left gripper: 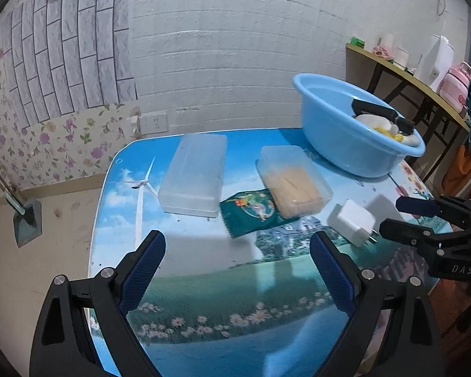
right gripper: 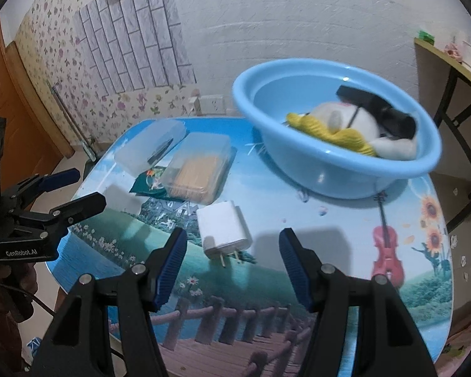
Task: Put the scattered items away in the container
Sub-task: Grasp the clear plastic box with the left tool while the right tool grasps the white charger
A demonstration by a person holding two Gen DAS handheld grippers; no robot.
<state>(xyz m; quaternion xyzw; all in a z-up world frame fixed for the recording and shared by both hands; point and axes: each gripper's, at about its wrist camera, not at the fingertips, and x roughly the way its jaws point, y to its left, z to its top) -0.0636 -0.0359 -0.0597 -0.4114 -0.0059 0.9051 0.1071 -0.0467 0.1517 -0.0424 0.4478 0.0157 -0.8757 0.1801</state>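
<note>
Now both claws are hanging spread and empty, the right claw (right gripper: 230, 267) lining up on the white charger (right gripper: 223, 227) lying on the bench (right gripper: 329, 251) near the blue basin (right gripper: 329, 169), needing lowering and closing, while the left claw (left gripper: 237, 270) is waiting.

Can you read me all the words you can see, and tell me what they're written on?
"GenRobot.AI": on the black body of the left tool, seen from the right wrist.
"DAS": on the black body of the right tool, seen from the left wrist.
Green snack packet: its print is too blurred to read.
White charger, the clear boxes, the blue basin: no writing shows.
</note>
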